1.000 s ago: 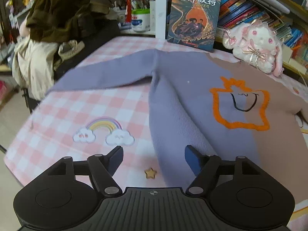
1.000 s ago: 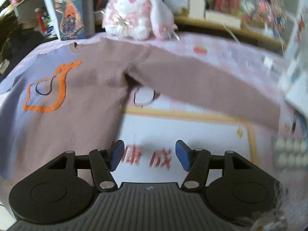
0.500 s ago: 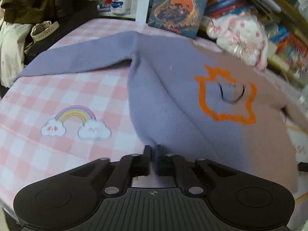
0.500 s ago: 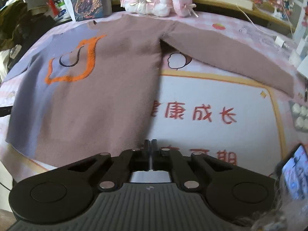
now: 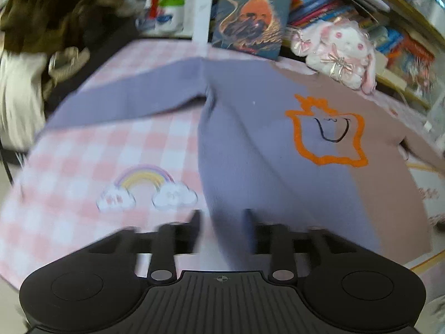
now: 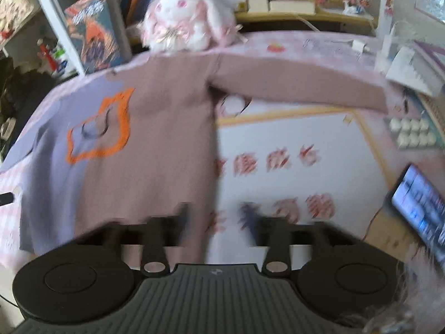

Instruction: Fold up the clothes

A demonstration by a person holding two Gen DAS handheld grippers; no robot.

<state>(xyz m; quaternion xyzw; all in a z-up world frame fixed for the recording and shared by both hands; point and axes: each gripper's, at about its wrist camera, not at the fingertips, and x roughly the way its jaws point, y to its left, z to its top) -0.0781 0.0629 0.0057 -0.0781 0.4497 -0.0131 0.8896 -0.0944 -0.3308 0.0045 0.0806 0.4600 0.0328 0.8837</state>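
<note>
Sweater (image 5: pixel 250 144) lies flat on the counter (image 5: pixel 83 153), sleeves spread. Left tongs (image 5: pixel 222 222) and right tongs (image 6: pixel 215 214) gape at its hem corners; pinch both layers evenly before lifting.

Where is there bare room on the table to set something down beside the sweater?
Two patches. One is the pink checked cloth under the purple sleeve, around the rainbow print. The other is the white mat below the brown sleeve, right of the sweater. It is crowded by the phone, and at the back by the plush rabbit.
</note>
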